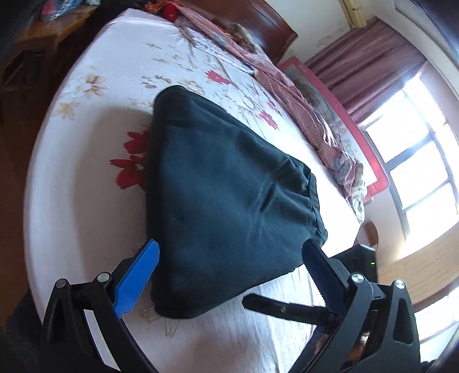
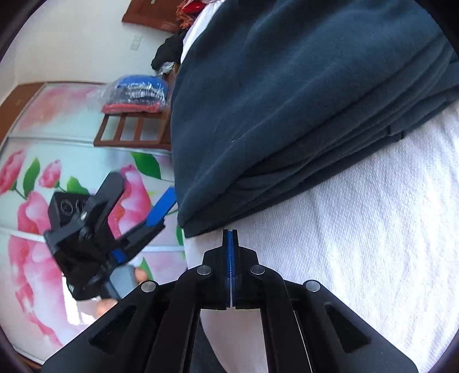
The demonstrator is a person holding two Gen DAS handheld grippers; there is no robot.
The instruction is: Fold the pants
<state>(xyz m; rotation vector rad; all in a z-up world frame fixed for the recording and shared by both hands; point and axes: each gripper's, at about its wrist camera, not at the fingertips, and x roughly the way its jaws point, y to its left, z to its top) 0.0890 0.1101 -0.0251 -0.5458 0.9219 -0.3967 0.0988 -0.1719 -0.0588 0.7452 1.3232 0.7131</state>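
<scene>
The dark teal pants (image 1: 226, 186) lie folded into a thick stack on the white floral bed sheet (image 1: 86, 178). Their gathered waistband (image 1: 311, 200) is on the right side. My left gripper (image 1: 229, 252) is open, and its blue fingers (image 1: 143, 272) stand wide on either side of the stack's near edge. In the right wrist view the layered edge of the pants (image 2: 272, 114) fills the upper part. My right gripper (image 2: 230, 233) is shut with nothing between its pads, just below the stack's near corner. The open left gripper (image 2: 143, 186) hangs off the bed's edge to the left, held by a hand (image 2: 137, 275).
A red dotted cloth (image 1: 287, 86) and a bagged quilt run along the bed's far side below the wooden headboard (image 1: 258, 23). A bright window (image 1: 424, 149) is at the right. Wardrobe doors with pink flowers (image 2: 43, 200) and a wooden chair with bagged clothes (image 2: 134, 97) stand beside the bed.
</scene>
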